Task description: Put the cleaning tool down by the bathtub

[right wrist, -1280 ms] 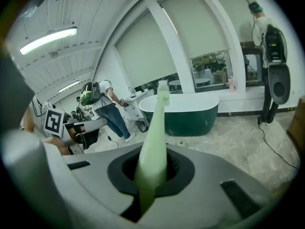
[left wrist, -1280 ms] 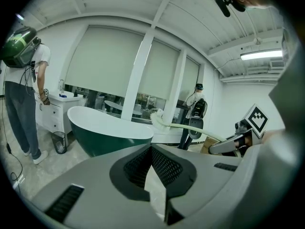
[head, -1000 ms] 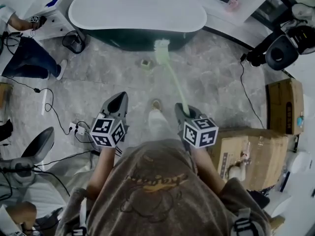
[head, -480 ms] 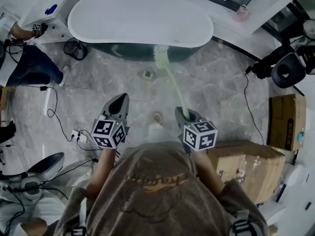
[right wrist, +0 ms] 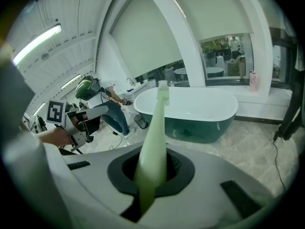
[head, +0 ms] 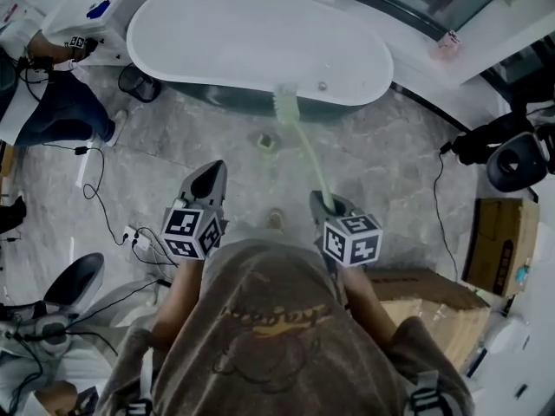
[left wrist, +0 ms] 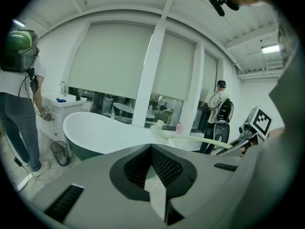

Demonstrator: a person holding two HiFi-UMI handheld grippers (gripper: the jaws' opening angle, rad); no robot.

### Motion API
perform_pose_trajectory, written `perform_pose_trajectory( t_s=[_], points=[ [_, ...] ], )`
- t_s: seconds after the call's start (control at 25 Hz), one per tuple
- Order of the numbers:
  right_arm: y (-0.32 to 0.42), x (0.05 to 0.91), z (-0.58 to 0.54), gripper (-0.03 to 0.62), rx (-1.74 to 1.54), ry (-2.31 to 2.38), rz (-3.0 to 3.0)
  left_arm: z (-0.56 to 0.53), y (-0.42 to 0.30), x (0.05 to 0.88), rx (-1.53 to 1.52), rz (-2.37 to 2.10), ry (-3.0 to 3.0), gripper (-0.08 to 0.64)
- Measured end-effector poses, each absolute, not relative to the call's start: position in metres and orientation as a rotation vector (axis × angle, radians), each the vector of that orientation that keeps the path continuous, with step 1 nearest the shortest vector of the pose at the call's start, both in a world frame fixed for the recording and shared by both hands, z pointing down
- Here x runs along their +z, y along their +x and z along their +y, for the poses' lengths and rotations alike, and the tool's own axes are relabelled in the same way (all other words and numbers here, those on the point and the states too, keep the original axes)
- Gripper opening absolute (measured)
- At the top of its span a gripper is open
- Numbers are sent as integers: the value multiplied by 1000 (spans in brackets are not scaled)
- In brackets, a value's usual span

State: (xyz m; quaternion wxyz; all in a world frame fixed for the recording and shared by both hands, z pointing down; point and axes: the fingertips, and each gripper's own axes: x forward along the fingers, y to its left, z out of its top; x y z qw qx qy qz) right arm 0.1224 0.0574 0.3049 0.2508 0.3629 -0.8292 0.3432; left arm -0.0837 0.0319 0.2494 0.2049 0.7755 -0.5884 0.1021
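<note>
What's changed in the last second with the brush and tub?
The person stepped toward the white oval bathtub, carrying the long pale green brush forward; its head now overlaps the tub's near rim in the head view. The right gripper stays shut on the handle, the left gripper empty.

**A:** Where's your head camera looking?

**B:** Steeply down from above you, over your left gripper (head: pixel 208 173), right gripper (head: pixel 324 203) and the floor (head: pixel 390 180), with the bathtub (head: pixel 260 42) well ahead.

**A:** And your gripper cameras?

**B:** Each sits close behind its own jaws, facing forward at that bathtub. All three views share it and the cleaning tool (head: pixel 303 150). Each gripper camera also catches your other gripper at its edge.
</note>
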Motion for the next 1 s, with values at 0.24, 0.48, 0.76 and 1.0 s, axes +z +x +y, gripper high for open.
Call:
perform_pose_trajectory(
  t_s=[0.24,0.48,0.76,1.0],
  points=[
    [99,310,28,6,946,984,-2242,-1,-104,258,289,-1623,2152,0],
    [79,318,0,6,971,1043,-2218,-44,-117,264,286,-1558,2218,0],
    [58,327,-23,6,1013,1087,-2193,-91,-134,273,297,-1502,2253,0],
    [53,337,-33,6,1024,1098,-2181,-114,-132,287,324,-1458,2253,0]
  ],
)
